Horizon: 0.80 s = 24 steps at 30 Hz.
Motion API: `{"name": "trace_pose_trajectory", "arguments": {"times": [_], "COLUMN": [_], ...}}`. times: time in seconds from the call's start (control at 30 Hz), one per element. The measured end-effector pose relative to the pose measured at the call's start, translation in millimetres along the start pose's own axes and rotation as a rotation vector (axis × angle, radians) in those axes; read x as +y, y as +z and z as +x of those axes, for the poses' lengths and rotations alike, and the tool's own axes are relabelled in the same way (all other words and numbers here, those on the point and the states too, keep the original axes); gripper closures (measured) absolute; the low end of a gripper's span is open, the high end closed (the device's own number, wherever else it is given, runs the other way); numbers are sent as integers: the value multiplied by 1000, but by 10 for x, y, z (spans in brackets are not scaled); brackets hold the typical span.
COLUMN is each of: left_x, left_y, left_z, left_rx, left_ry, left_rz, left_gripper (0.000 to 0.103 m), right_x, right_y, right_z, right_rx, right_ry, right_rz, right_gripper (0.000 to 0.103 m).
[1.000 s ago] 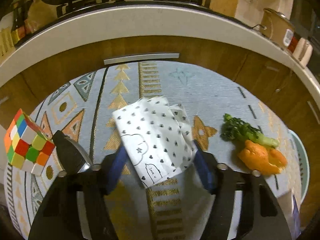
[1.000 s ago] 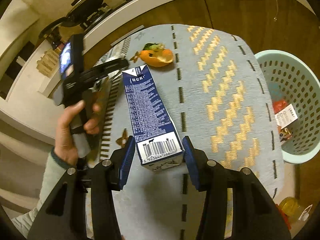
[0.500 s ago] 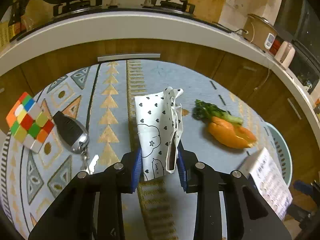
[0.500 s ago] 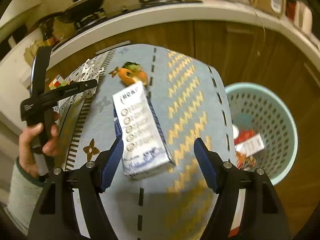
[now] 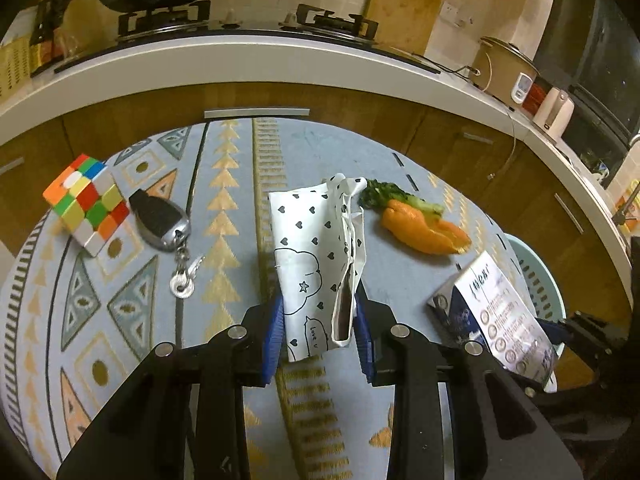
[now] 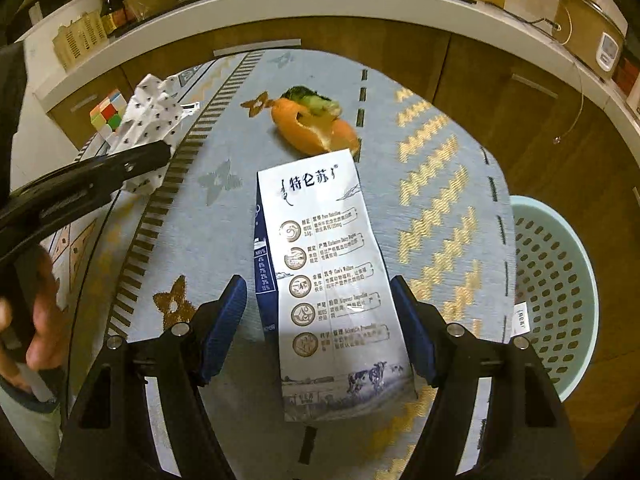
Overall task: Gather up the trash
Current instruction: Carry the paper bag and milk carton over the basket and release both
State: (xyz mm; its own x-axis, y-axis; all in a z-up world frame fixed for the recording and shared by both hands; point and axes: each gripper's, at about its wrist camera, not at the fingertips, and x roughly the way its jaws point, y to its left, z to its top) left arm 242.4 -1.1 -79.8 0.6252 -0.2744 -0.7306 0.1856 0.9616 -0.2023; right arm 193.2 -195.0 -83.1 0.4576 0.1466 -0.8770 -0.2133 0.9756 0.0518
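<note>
A white paper bag point(image 5: 304, 240) printed with small black hearts stands up between the blue pads of my left gripper point(image 5: 318, 312), which is shut on its lower end. The right wrist view shows the same bag point(image 6: 154, 120) at the far left. A white and blue milk carton point(image 6: 332, 280) lies flat on the patterned tablecloth point(image 6: 440, 184). My right gripper point(image 6: 316, 286) stands open around it, with a clear gap at the left pad. An orange peel with green vegetable scraps point(image 5: 424, 232) lies beyond the carton point(image 5: 500, 312).
A pale green perforated basket point(image 6: 560, 280) stands below the table's right edge, some packaging inside. A colour cube point(image 5: 86, 204) and a black car key point(image 5: 160, 220) lie at the left. A wooden cabinet and a white counter curve behind. A person's hand point(image 6: 40, 312) holds the left tool.
My left jaws closed on the heart-printed bag and squeezed it narrow, and the view shifted right. My right jaws opened off the carton, which now lies with its white printed face up.
</note>
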Motion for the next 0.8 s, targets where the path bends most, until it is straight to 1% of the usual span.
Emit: {"name": "trace_pose_trajectory", "arguments": {"times": [0.07,0.13,0.27,0.5,0.67,0.73,0.8], "left_x": [5,12,-7,-146,-376,-502,-624], "left_y": [-14,-10,4,18,88,122,147], "left_z": [-24,-52,-87,-167,-246,-269,-278], "left_rx": [-1,-5,-15,-27,-45,-52,-59], "left_ry": [6,3,1,-14,-52,-70,-72], "left_rz": [2,-2,-2,20,55,75,99], "left_gripper": [74,74,74,74,74,74,74], "right_x": [17,36,33,-22,-243,-364,-484], "right_y": [-10,-29,-68,-129,-106,-96,-89], "right_z": [18,26,-22,-299,-546,-643,-719], "right_rx": [1,6,1,-87,-150,-175,-195], "right_ry": [-12,-22,8,29,28,17,-2], "right_rz": [-5,-17,-1,11,67,92,113], "right_gripper": [35,39,42,43,43,43,43]}}
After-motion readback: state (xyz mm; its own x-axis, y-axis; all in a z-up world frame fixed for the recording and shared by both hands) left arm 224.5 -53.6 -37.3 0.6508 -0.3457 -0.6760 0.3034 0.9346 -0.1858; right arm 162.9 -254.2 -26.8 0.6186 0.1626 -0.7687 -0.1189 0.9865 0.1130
